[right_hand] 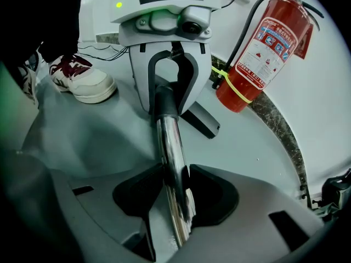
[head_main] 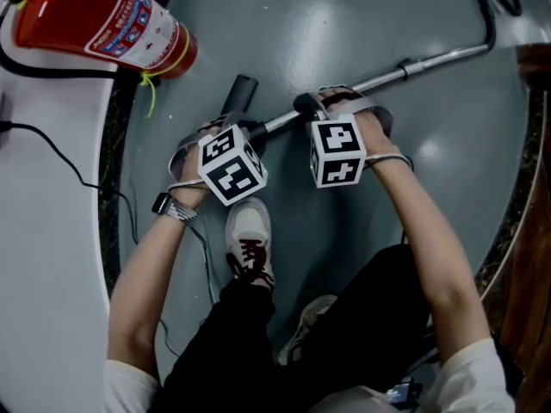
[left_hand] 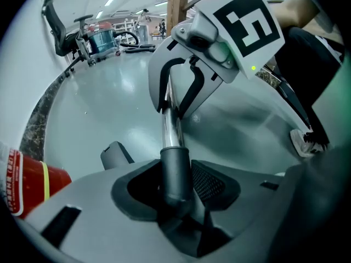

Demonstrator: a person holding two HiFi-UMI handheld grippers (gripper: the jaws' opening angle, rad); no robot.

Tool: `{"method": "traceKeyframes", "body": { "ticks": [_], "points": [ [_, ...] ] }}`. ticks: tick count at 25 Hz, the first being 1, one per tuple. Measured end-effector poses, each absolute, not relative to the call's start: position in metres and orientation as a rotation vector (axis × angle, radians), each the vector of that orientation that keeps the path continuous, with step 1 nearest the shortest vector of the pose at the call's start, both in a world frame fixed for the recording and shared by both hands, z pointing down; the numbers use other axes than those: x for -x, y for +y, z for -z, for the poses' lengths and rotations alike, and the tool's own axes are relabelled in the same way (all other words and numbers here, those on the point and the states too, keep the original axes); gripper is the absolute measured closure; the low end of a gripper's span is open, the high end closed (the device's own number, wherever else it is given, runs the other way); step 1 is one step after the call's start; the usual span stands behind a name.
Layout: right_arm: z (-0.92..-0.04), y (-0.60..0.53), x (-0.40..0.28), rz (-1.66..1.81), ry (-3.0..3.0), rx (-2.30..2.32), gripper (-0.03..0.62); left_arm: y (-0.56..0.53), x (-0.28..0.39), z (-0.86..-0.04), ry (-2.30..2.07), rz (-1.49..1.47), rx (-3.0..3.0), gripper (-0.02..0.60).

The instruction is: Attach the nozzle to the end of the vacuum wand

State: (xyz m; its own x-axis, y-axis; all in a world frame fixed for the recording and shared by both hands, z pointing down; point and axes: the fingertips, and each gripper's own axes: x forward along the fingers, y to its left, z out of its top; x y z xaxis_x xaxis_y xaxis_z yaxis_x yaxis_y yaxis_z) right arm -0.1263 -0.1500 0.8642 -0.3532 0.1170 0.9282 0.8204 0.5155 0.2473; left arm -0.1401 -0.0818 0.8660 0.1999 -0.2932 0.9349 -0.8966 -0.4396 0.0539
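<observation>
The chrome vacuum wand [head_main: 405, 70] runs slanting across the grey floor, from the upper right down to a dark cuff [left_hand: 175, 171] at its near end. My left gripper [head_main: 237, 136] [left_hand: 175, 186] is shut on that cuff, seen from the right gripper view between its fingers [right_hand: 167, 100]. My right gripper [head_main: 334, 106] [right_hand: 175, 193] is shut on the chrome tube a little further up, and the left gripper view shows it astride the tube [left_hand: 178, 100]. The dark grey nozzle [head_main: 242, 93] [left_hand: 114, 155] [right_hand: 202, 120] lies on the floor just past the left gripper, apart from the cuff.
A red fire extinguisher [head_main: 103, 20] [right_hand: 263, 43] stands against the white wall [head_main: 43, 231] at the left, with a black cable [head_main: 52, 149] along it. The person's shoes [head_main: 248, 239] [right_hand: 82, 82] stand near the grippers. An office chair [left_hand: 59, 30] and a wooden post [left_hand: 175, 4] stand far off.
</observation>
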Motion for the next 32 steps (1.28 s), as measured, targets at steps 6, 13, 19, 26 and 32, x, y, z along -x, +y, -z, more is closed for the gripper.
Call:
{"method": "traceKeyframes", "body": {
  "ticks": [6,13,19,26,32],
  "points": [
    [-0.862,-0.152,0.129,0.932,-1.802,0.778,0.428,-0.084,0.141,-0.866,-1.136,-1.219,-1.854,0.403],
    [-0.856,-0.156,0.133,0.924,-1.833,0.752,0.428,-0.090,0.145,-0.862,-1.208,-1.080,-1.772,0.403],
    [-0.856,-0.155,0.131,0.919,-1.826,0.768,0.428,-0.091,0.142,-0.861,-1.243,-1.158,-1.791,0.405],
    [-0.856,-0.154,0.128,0.951,-1.799,0.785,0.433,-0.095,0.141,-0.856,-1.222,-1.306,-1.900,0.405],
    [-0.853,-0.155,0.131,0.973,-1.801,0.772,0.434,-0.096,0.143,-0.855,-1.235,-1.297,-1.897,0.405]
  ]
}}
